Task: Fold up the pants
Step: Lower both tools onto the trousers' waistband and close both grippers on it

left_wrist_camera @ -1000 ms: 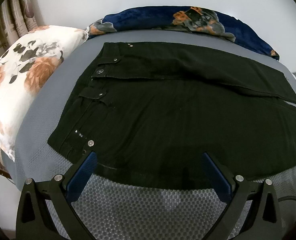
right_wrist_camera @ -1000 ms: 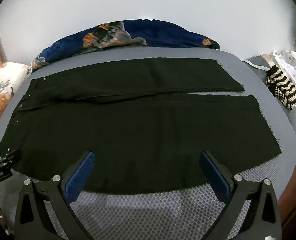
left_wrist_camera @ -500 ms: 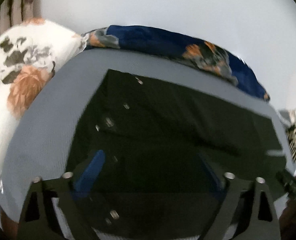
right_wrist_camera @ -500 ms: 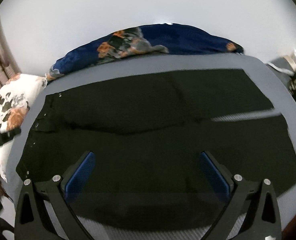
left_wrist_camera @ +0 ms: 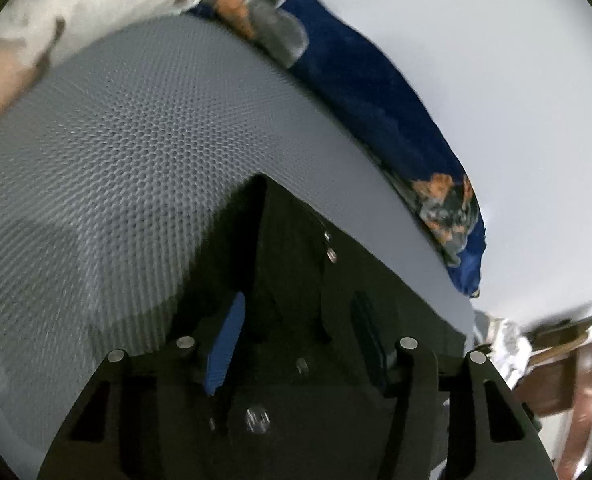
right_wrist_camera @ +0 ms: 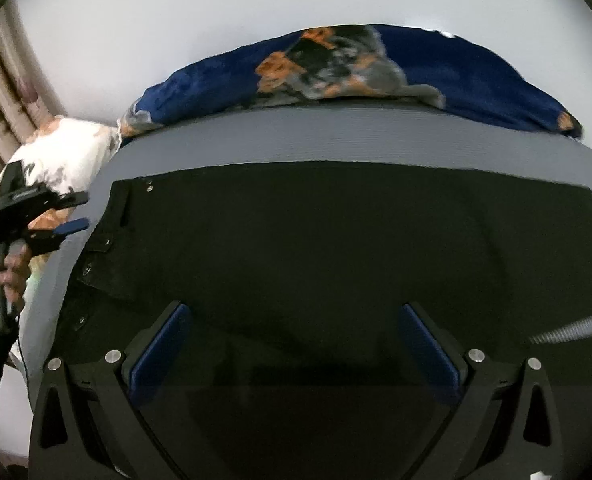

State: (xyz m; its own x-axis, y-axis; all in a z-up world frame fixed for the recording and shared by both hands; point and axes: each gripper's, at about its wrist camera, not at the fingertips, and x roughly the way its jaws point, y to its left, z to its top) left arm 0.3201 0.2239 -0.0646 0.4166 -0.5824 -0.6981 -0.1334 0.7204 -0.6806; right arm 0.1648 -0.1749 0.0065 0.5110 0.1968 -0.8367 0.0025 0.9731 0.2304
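Black pants (right_wrist_camera: 336, 240) lie spread flat across a bed covered in grey honeycomb-mesh fabric (left_wrist_camera: 115, 140), their waistband with its metal studs towards the floral pillow (right_wrist_camera: 67, 148) and the legs running off the other way. A rolled navy blanket with orange flowers (right_wrist_camera: 456, 76) lies along the far edge of the bed against a pale wall. The left tool (left_wrist_camera: 296, 336) hangs tilted over the far corner of the waistband; its blue pads (left_wrist_camera: 225, 344) have just been drawing together and now stand about half apart, with the dark cloth and a couple of studs seen between them, though the blur leaves me unable to tell whether the pads press on the fabric. In the right wrist view that same tool shows at the left edge, held by a person's hand (right_wrist_camera: 3, 276) around its handle, its fingers reaching towards the waistband. The right tool (right_wrist_camera: 296, 344) hovers over the middle of the pants with its blue pads (right_wrist_camera: 159, 352) spread wide, nothing gripped between them, only flat black cloth below. A sliver of the grey bed cover shows between the two legs at the right.
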